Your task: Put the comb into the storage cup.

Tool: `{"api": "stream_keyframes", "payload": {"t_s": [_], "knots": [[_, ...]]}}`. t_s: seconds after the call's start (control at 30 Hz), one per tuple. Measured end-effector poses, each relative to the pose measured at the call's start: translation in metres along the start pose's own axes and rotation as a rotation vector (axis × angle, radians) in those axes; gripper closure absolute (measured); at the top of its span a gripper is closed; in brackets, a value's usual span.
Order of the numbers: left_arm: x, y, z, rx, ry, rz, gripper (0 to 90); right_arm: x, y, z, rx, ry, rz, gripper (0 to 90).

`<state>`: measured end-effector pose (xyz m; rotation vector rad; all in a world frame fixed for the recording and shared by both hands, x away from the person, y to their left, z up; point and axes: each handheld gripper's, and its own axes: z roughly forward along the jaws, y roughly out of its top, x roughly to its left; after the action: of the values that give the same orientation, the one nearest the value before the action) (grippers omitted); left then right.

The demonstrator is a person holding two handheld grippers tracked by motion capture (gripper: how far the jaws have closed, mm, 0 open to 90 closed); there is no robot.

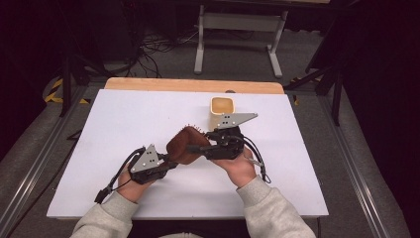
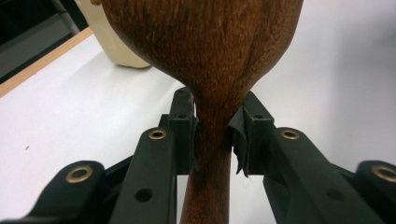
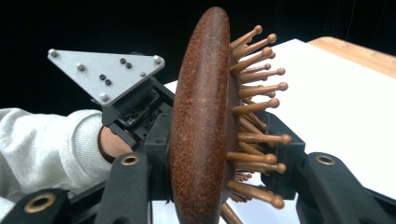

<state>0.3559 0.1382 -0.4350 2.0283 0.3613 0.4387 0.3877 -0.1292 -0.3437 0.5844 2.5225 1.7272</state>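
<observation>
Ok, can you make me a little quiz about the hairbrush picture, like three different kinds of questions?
1. True or false: the left gripper is shut on the handle of the wooden hairbrush.
2. Pick one. The beige cup stands: A) on the white table top, behind the brush; B) on the floor; C) on top of the brush.
3. Fill in: in the right gripper view, the right gripper closes around the brush head, and the brush's wooden ____ stick out to the right.

Key: 1 true; 2 A; 3 pins (bristles).
</observation>
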Motion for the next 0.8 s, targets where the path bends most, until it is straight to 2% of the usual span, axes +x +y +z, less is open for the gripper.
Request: {"api": "stream_keyframes", "payload": {"t_s": [0.13,0.33,0.37,0.47,0.6,0.63,0.73,0.8], "knots": [[0.001,0.001,-0.001,-0.025,-0.009,-0.02,69.9,0.006,0.006,0.001,0.01,-0.011,-0.038,56.1],[0.006,0.002,-0.002,-0.04,-0.031,-0.051,35.2,0.011,0.017,-0.002,0.023,-0.023,-0.073,56.9],[0.007,0.001,-0.002,-0.045,-0.041,-0.059,35.2,0.011,0.017,-0.002,0.023,-0.023,-0.073,56.9],[0.011,0.001,-0.004,-0.071,-0.054,-0.08,21.3,0.013,0.023,-0.004,0.035,-0.038,-0.09,56.8],[0.016,0.001,-0.006,-0.107,-0.041,-0.115,2.3,0.013,0.033,-0.01,0.034,-0.053,-0.101,56.5],[0.017,0.001,-0.008,-0.11,-0.041,-0.124,2.3,0.013,0.033,-0.01,0.034,-0.053,-0.101,56.5],[0.017,0.0,-0.012,-0.114,-0.033,-0.11,1.6,0.013,0.038,-0.016,0.029,-0.068,-0.114,56.4],[0.019,-0.002,-0.015,-0.099,-0.018,-0.109,1.5,0.011,0.043,-0.019,0.03,-0.073,-0.116,56.2]]}}
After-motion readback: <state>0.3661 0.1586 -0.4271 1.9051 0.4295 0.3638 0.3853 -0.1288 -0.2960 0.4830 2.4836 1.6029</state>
